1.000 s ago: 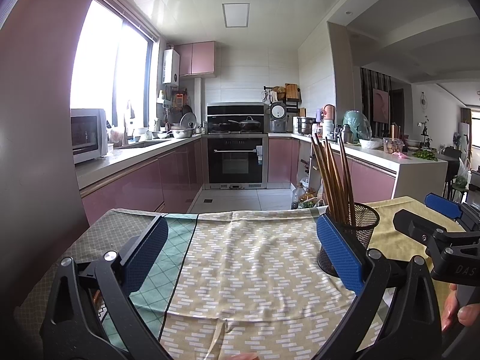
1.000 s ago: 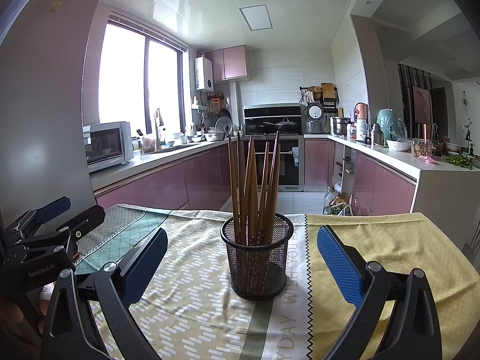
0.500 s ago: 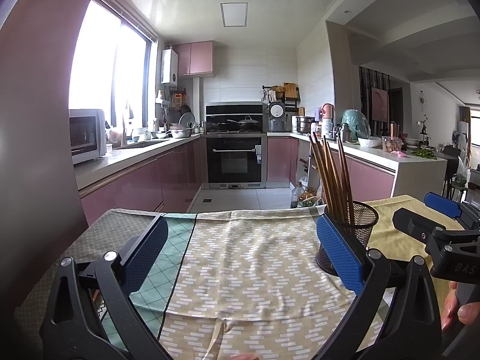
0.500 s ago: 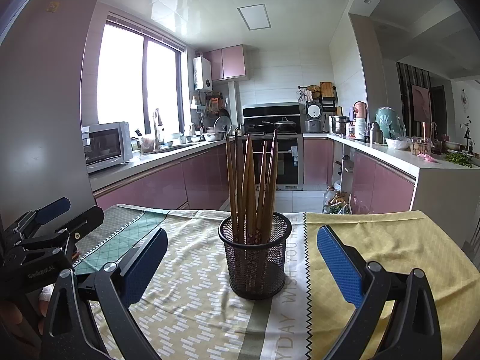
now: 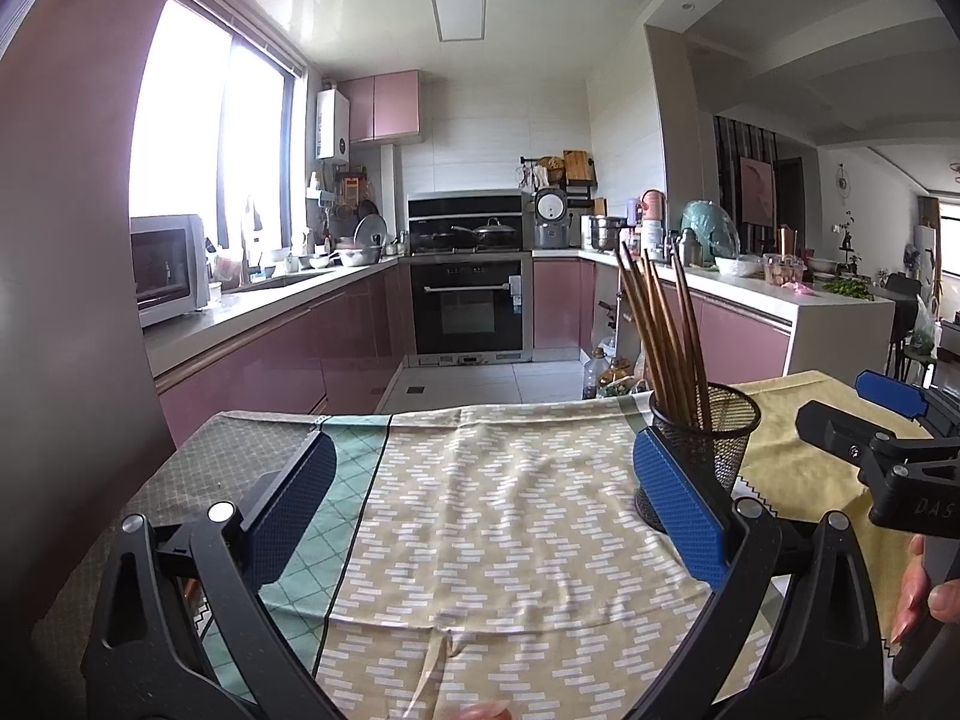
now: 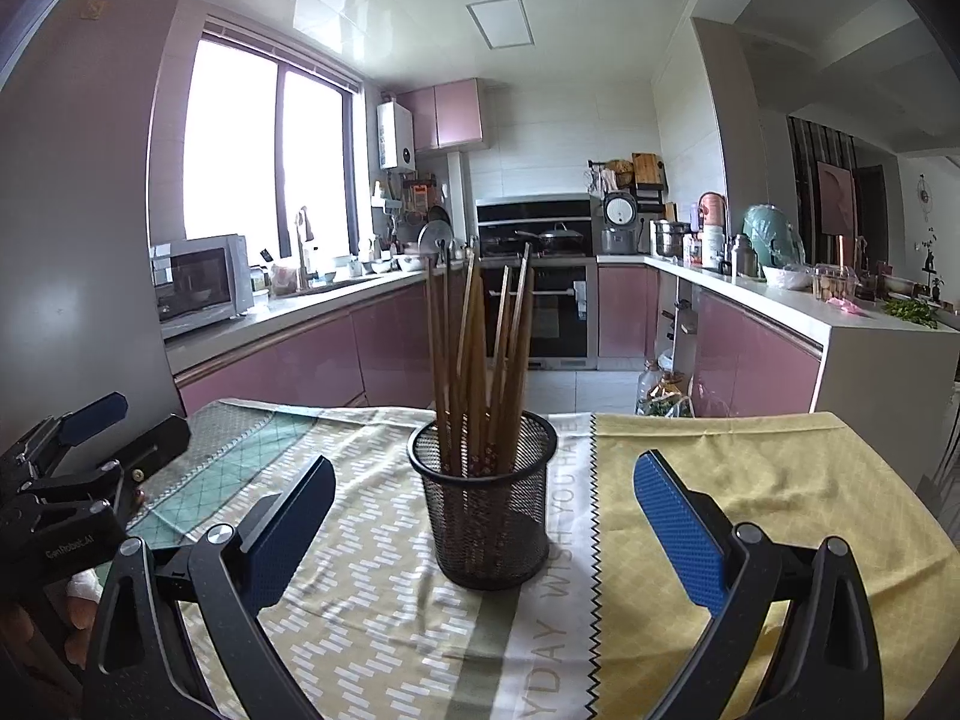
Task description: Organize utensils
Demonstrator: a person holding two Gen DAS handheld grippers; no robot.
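Mesh cup [image 6: 489, 516] base half hidden behind left gripper's [image 5: 486, 498] pad in left view. Both grippers, right [image 6: 483, 516] included, gape empty. Chopsticks [image 6: 480, 360] unmoved; cup slightly nearer than before.

Matt brown wooden chopsticks [image 6: 480, 372] stand in a black wire-mesh metal holder [image 6: 487, 516] on a soft printed cloth [image 6: 372, 612] covering the tabletop, while each tool, left [image 5: 480, 510] and right [image 6: 483, 516], shows matt black plastic arms faced with textured blue pads [image 6: 681, 540].
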